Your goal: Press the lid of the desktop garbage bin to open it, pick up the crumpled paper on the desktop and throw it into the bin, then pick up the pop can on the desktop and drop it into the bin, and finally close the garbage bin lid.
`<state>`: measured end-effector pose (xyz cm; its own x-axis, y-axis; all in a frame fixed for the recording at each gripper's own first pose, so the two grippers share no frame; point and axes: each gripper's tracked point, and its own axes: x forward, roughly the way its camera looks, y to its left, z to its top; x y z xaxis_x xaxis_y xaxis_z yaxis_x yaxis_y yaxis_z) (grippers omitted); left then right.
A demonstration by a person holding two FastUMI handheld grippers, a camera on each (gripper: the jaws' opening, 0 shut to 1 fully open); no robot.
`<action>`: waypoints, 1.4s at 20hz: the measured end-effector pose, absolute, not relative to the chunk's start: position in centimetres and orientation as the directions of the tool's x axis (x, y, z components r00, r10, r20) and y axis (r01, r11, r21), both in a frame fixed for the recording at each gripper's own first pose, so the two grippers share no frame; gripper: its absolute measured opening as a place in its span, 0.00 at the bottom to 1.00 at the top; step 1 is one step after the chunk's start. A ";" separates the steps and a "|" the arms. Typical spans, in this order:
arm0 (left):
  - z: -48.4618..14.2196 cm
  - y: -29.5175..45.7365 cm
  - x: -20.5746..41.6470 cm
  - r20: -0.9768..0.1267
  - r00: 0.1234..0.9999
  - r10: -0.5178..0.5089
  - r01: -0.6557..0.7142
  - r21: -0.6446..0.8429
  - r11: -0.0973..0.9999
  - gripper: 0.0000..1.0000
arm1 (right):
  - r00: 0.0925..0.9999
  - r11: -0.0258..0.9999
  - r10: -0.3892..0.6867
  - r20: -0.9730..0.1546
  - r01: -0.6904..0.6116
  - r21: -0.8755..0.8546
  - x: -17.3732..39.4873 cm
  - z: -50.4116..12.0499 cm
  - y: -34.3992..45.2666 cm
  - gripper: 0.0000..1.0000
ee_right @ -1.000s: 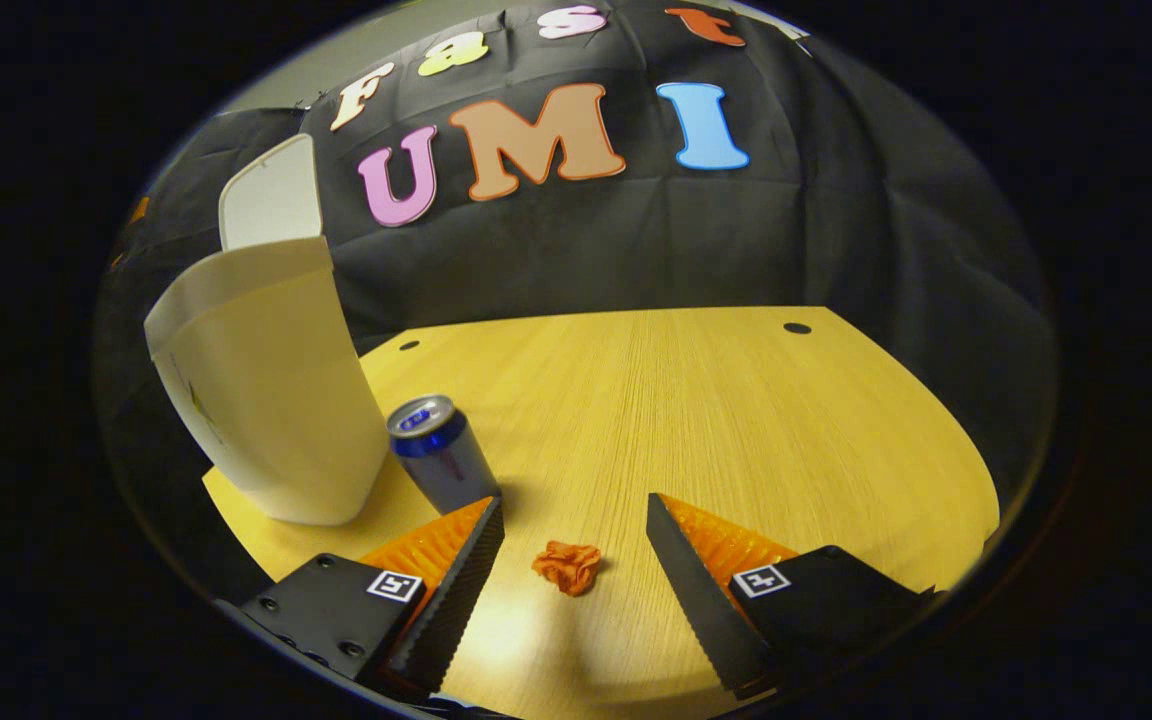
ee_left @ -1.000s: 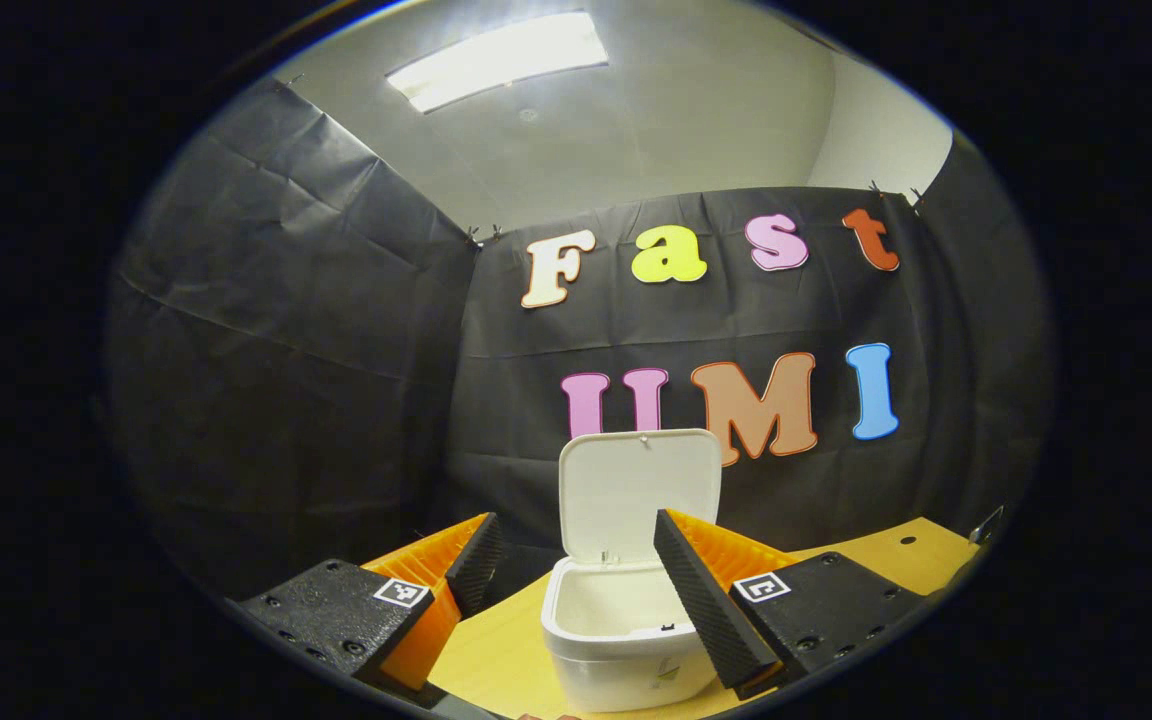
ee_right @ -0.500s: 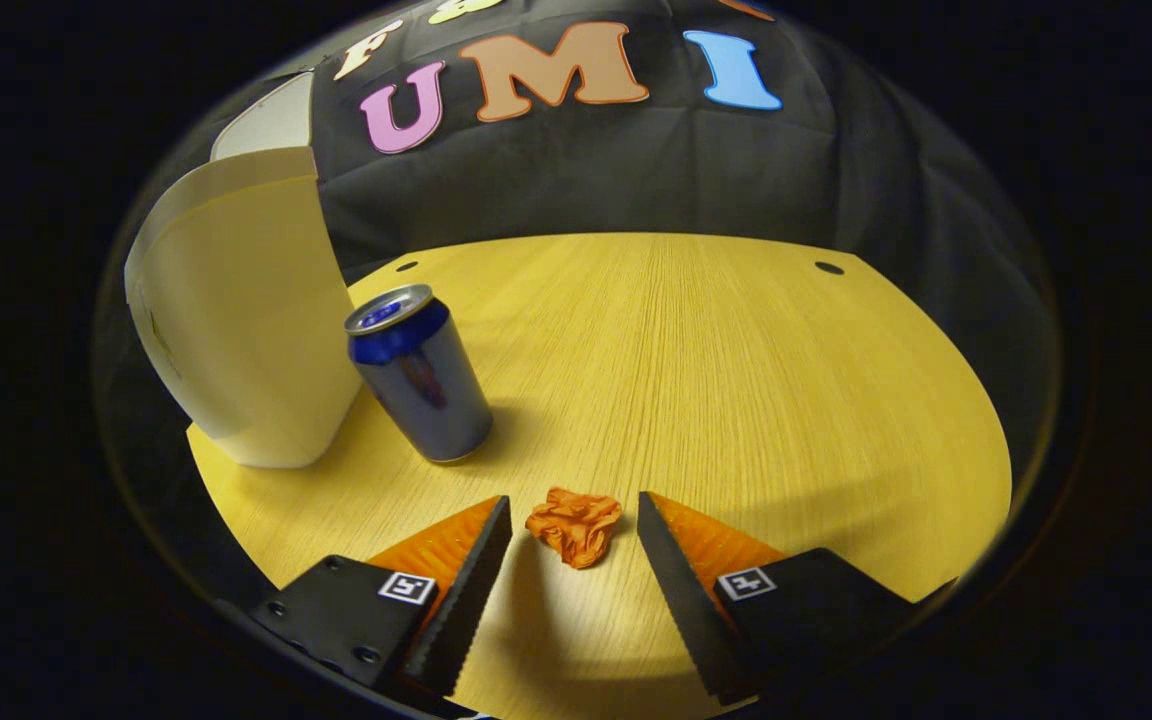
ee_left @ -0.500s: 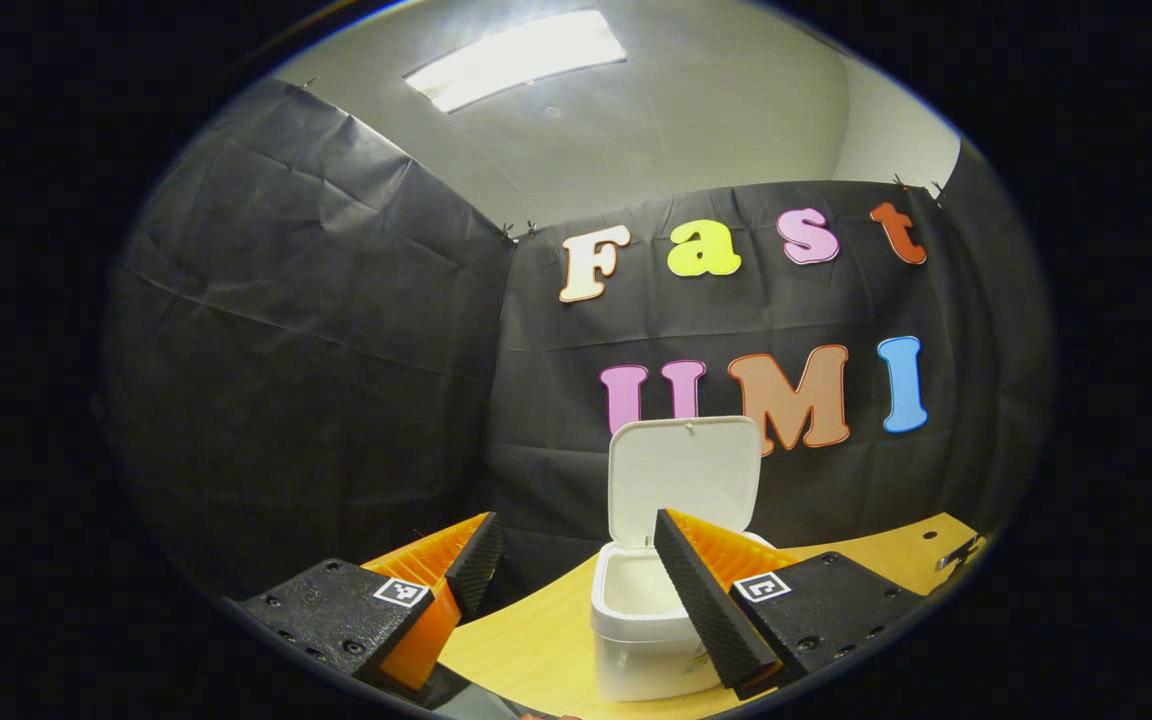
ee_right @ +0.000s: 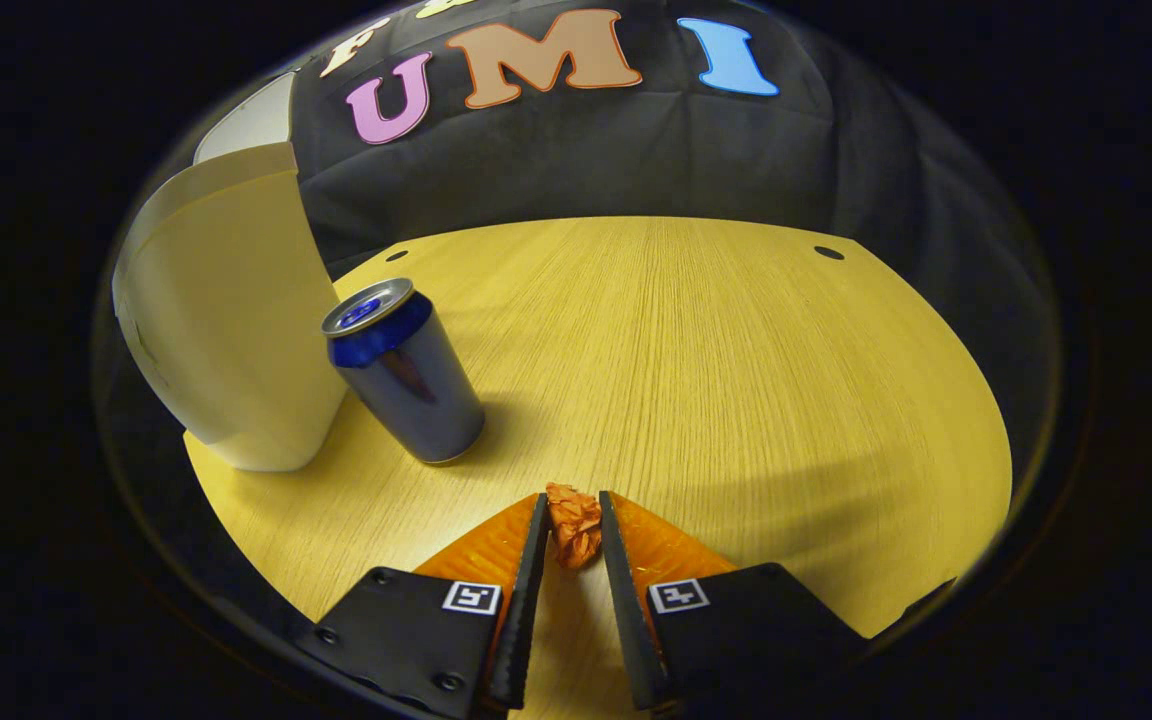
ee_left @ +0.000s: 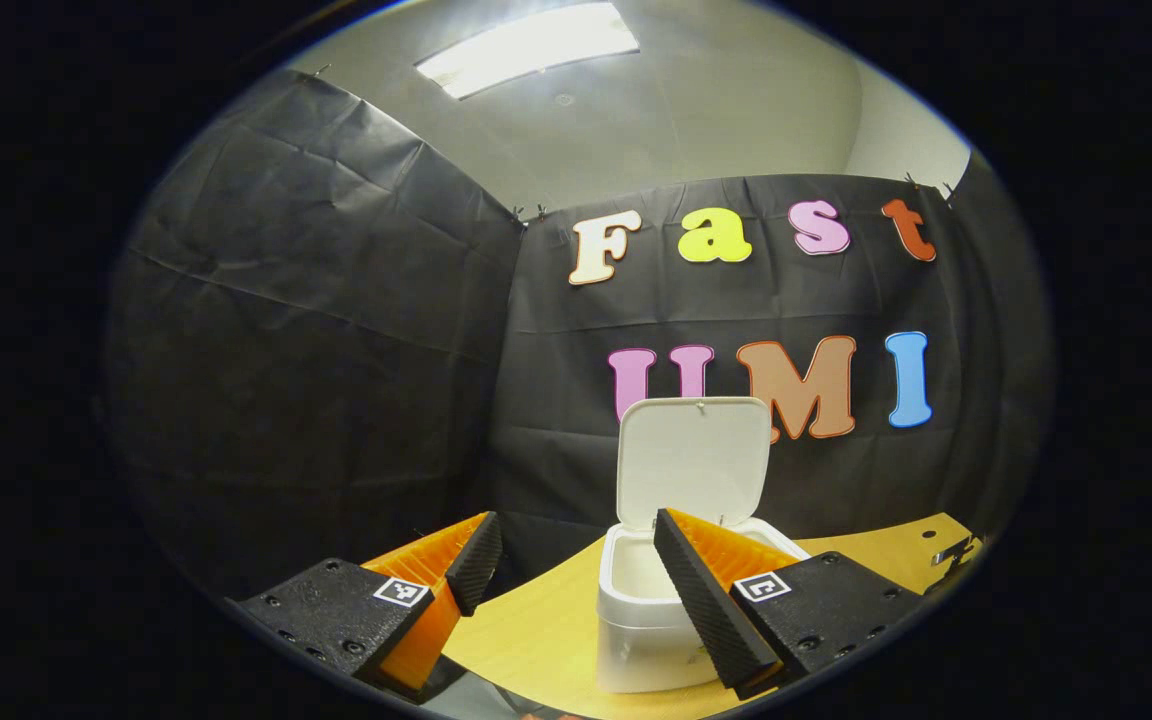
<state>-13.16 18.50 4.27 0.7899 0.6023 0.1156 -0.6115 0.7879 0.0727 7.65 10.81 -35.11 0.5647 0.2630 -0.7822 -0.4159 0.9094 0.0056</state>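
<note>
In the right gripper view my right gripper (ee_right: 573, 505) is shut on the orange crumpled paper (ee_right: 576, 526), which rests low on the wooden desktop (ee_right: 736, 380). A blue pop can (ee_right: 404, 374) stands upright to the left, beside the white garbage bin (ee_right: 226, 330). In the left gripper view the bin (ee_left: 636, 620) stands ahead with its lid (ee_left: 692, 460) raised upright and its inside bare. My left gripper (ee_left: 576, 545) hangs open in front of it, nothing between its fingers.
Black cloth walls close the booth behind and to the left. The desktop (ee_left: 536, 630) has small dark holes (ee_right: 828, 253) near its far edge. Part of the other gripper (ee_left: 951, 553) shows at the right edge of the left gripper view.
My right gripper's fingers have come together onto the crumpled paper. The left gripper has drifted slightly, so the bin sits a little further right in its view.
</note>
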 end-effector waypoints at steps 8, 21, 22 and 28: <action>2.7 18.9 -12.7 0.090 0.817 0.569 -0.575 0.067 0.815 0.94 | 0.656 0.881 0.362 -0.662 -0.472 0.013 6.1 -23.0 14.4 0.40; -1.8 22.3 -15.0 -0.032 0.824 0.566 -0.566 0.021 0.824 0.94 | 0.589 0.622 0.715 -0.377 -0.782 -0.041 4.2 -6.3 34.3 0.39; -2.1 22.4 -15.3 -0.047 0.823 0.566 -0.566 0.015 0.824 0.92 | 0.570 0.601 0.728 -0.381 -0.798 -0.047 4.0 -6.5 35.9 0.39; -2.7 22.9 -16.3 -0.069 0.816 0.574 -0.573 0.033 0.819 0.92 | 0.500 0.542 0.742 -0.447 -0.839 -0.039 4.4 -9.0 40.9 0.50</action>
<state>-16.34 22.92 -2.68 0.8158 0.5743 -0.0687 -0.5735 0.8186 0.0329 4.40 40.92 -8.98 0.5000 0.7419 -0.4467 -0.8393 0.5423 -0.0386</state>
